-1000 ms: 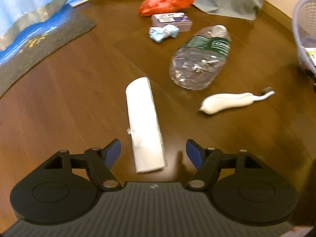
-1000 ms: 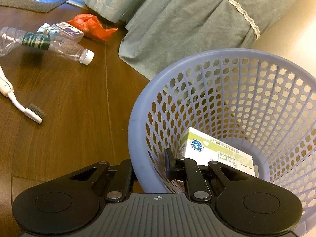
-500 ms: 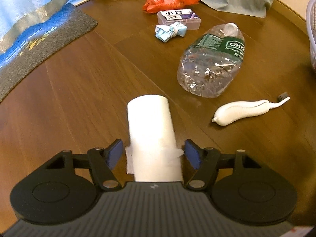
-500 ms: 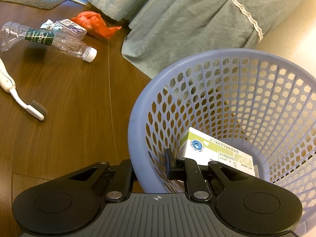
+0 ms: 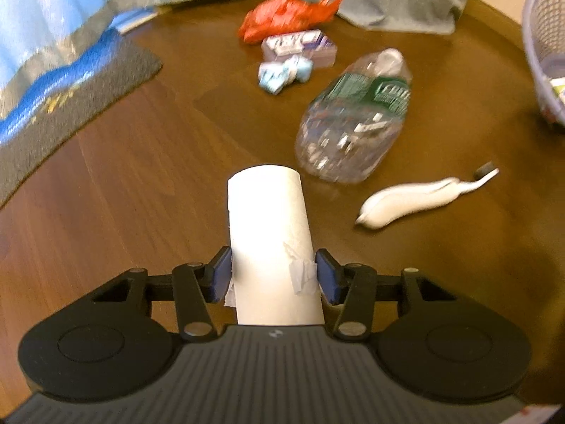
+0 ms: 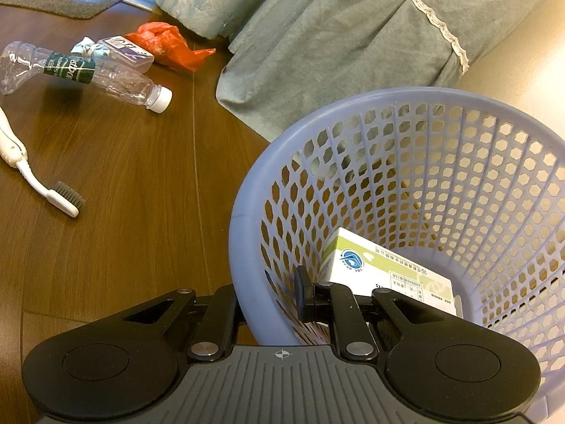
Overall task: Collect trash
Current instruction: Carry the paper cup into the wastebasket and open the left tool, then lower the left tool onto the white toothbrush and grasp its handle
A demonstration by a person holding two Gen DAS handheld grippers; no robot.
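A white paper roll [image 5: 268, 219] lies on the wooden floor between the blue pads of my left gripper [image 5: 273, 275]. Its jaws are closing and both pads touch the roll's sides. Beyond it lie a crushed clear bottle [image 5: 353, 120], a white toothbrush [image 5: 416, 198], a blue wrapper [image 5: 282, 72], a purple pack [image 5: 300, 46] and a red plastic bag [image 5: 282, 14]. My right gripper [image 6: 268, 304] is shut on the near rim of the lilac mesh basket [image 6: 247, 194], one finger outside the wall and one inside. A white and green box [image 6: 381, 268] lies in the basket.
A grey and blue mat [image 5: 70, 99] covers the floor at the left. Grey-green fabric [image 6: 335, 35] hangs down to the floor behind the trash. The basket [image 5: 543, 35] stands at the far right of the left wrist view. The bottle [image 6: 70, 67] and toothbrush [image 6: 35, 180] lie left of the basket.
My left gripper moved forward over the paper roll, and its jaws narrowed until the pads met the roll's sides. The right gripper kept its hold on the basket rim.
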